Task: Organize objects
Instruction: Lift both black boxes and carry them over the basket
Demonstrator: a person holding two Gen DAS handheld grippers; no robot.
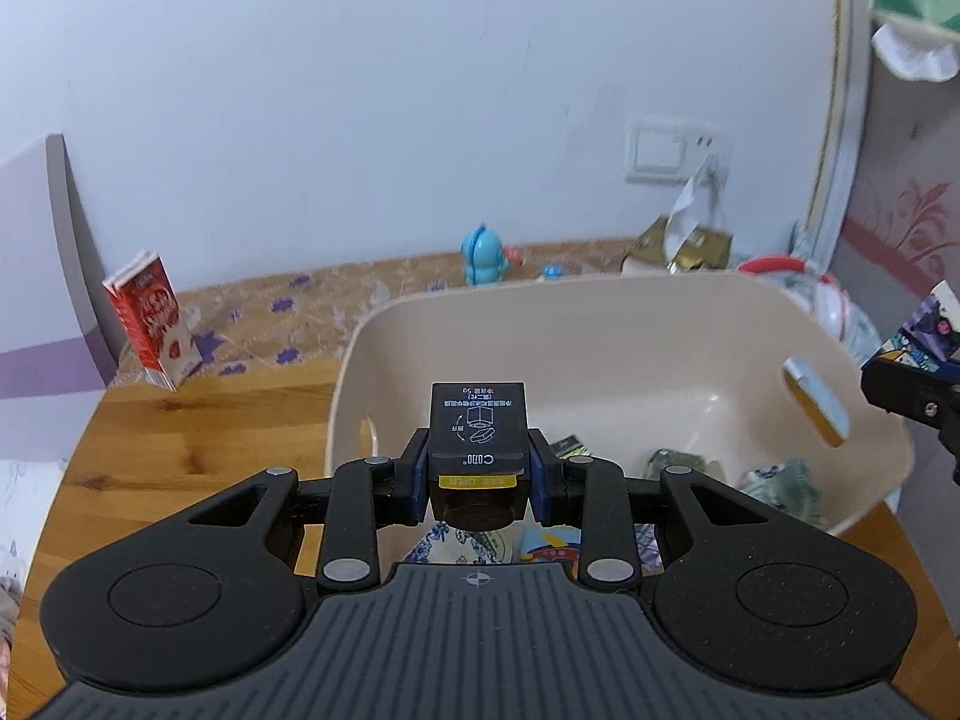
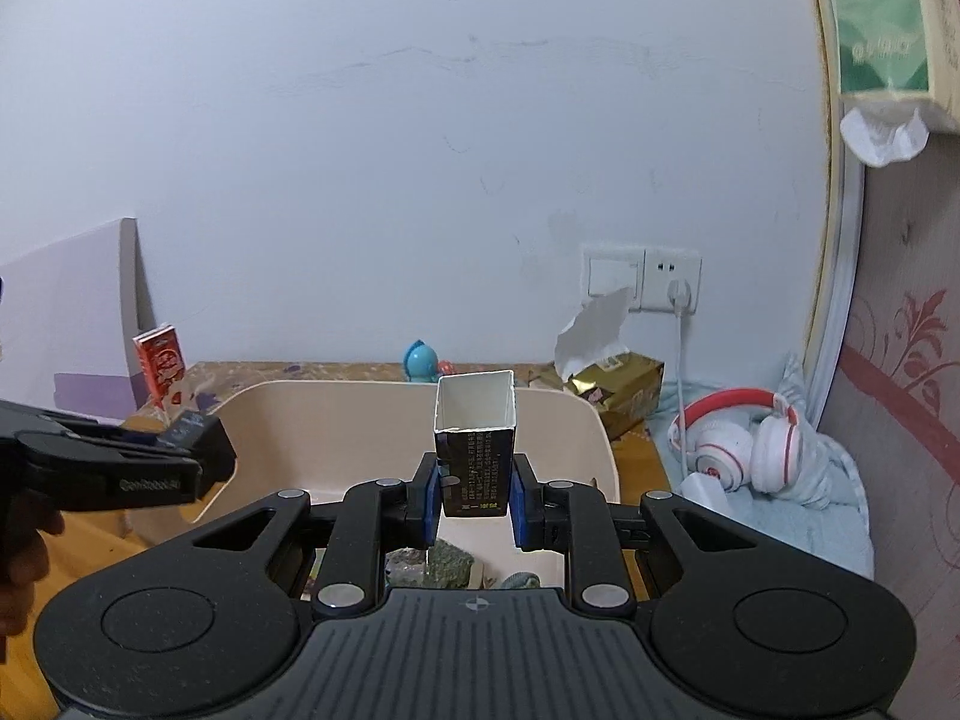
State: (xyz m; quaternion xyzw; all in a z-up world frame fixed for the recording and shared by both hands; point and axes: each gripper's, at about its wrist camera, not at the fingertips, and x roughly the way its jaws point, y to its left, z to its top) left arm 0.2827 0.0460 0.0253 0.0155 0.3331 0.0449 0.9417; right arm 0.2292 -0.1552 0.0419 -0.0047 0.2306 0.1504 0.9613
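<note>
My left gripper (image 1: 478, 483) is shut on a small black box (image 1: 478, 429) with white print and a yellow label, held over the near rim of a beige tub (image 1: 600, 312). My right gripper (image 2: 474, 501) is shut on an open-topped dark carton (image 2: 477, 438) with a white inside, held above the same tub (image 2: 336, 414). Wrappers and small packets (image 1: 774, 480) lie on the tub's floor. The right gripper (image 1: 912, 390) with its carton shows at the right edge of the left wrist view. The left gripper (image 2: 198, 450) shows at the left of the right wrist view.
A red and white carton (image 1: 153, 321) leans by a white and purple board (image 1: 42, 312) on the wooden table (image 1: 198, 438). A blue toy figure (image 1: 483, 255), a gold tissue pack (image 2: 618, 384) and red and white headphones (image 2: 738, 441) sit behind and right of the tub. A wall socket (image 2: 669, 285) is behind.
</note>
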